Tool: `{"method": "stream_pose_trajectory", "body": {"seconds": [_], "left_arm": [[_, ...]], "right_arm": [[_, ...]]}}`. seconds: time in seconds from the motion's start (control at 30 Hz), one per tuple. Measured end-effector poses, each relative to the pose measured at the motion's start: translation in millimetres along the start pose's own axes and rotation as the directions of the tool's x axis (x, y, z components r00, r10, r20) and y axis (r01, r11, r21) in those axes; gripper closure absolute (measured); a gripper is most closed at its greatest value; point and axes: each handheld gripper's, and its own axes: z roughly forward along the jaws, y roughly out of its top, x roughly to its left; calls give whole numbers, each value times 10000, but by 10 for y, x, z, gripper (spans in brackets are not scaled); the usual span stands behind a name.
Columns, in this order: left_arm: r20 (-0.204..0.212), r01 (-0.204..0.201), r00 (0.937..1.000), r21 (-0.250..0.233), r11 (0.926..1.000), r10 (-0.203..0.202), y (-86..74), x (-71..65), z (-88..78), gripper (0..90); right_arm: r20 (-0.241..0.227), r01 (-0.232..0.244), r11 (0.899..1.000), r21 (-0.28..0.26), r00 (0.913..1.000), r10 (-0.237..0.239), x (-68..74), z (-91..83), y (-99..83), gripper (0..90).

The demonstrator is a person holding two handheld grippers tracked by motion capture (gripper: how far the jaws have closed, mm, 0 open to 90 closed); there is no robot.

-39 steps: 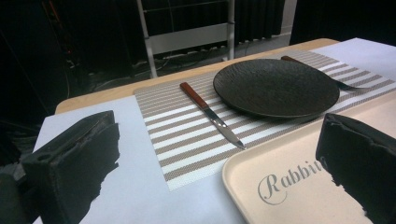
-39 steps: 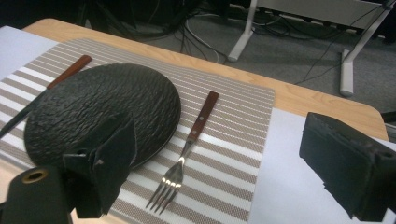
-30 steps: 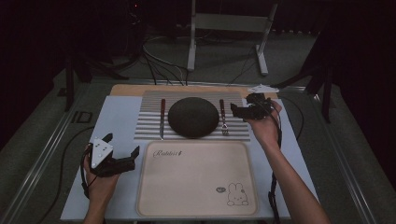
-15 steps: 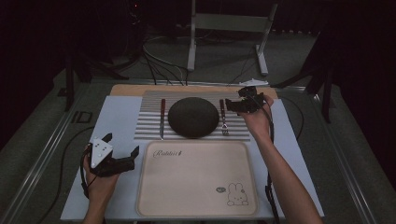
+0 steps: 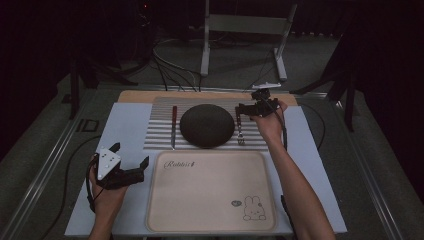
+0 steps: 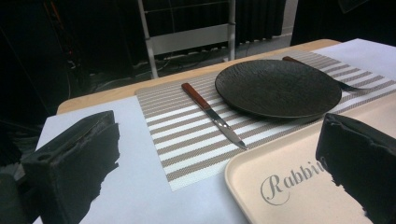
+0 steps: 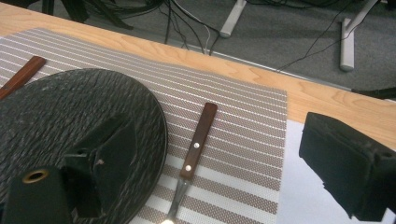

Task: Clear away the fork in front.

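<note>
With its jaws spread wide, the right gripper (image 5: 248, 109) hangs over the fork (image 7: 190, 161) lying between them, so a skewed descent risks striking the plate (image 7: 60, 121) under its left jaw; the left gripper (image 5: 131, 169) rests wide apart too.

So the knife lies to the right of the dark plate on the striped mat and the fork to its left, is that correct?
Not quite: it is swapped. In the high view the knife lies left of the dark plate on the striped mat, and the fork lies right.

Dim, dark surroundings; table lit evenly, gripper views slightly soft.
</note>
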Motion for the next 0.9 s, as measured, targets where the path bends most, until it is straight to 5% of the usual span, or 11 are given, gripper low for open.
{"method": "stream_pose_trajectory", "body": {"seconds": [0.9], "left_arm": [[1, -35, 10000, 5, 10000, 35, -20, -8, 4, 1]], "right_arm": [[314, -670, 9927, 1000, 9974, 641, 38, 514, -79, 114]]}}
